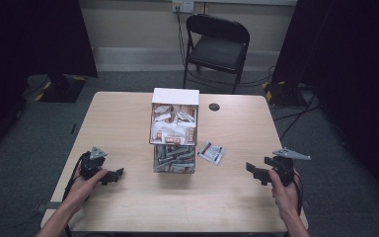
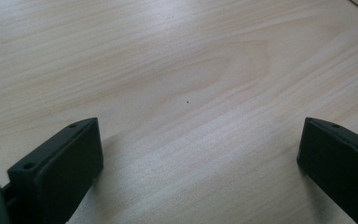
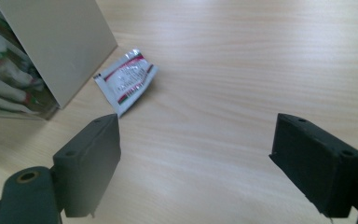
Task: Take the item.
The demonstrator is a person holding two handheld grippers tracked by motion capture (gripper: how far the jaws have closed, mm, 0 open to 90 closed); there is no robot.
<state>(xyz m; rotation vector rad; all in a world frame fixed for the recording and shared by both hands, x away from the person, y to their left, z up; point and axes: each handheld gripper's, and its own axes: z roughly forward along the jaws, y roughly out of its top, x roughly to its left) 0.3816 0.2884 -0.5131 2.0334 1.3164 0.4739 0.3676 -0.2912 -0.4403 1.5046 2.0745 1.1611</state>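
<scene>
Here, the left hand-held gripper (image 1: 112,176) rests low over the near left part of the surface (image 1: 128,128), held in the person's left hand (image 1: 86,180). In the left gripper view its two black jaws stand wide apart, released, with bare pale wood grain between them and nothing in their grip.

The right hand-held gripper (image 1: 256,173) is at the near right part of the surface, held in the person's right hand (image 1: 284,187), with a grey three-cornered plate on top. In the right gripper view (image 3: 196,158) its jaws are also spread wide and released, holding nothing. They point toward the middle of the surface.

Just beyond the right gripper's jaws lies a small flat packet (image 3: 127,80), silvery white with red and green print. In the high view the packet (image 1: 211,152) lies flat on the wood, just to the right of the box and apart from both grippers.

The box (image 1: 174,131) stands upright at the middle of the surface, well apart from each gripper. It has a white top and clear walls, and it is packed with many small packets on two levels.

Farther back on the surface is a small dark round hole (image 1: 214,106). Behind the surface, on the grey floor, stands a black folding chair (image 1: 217,47).
</scene>
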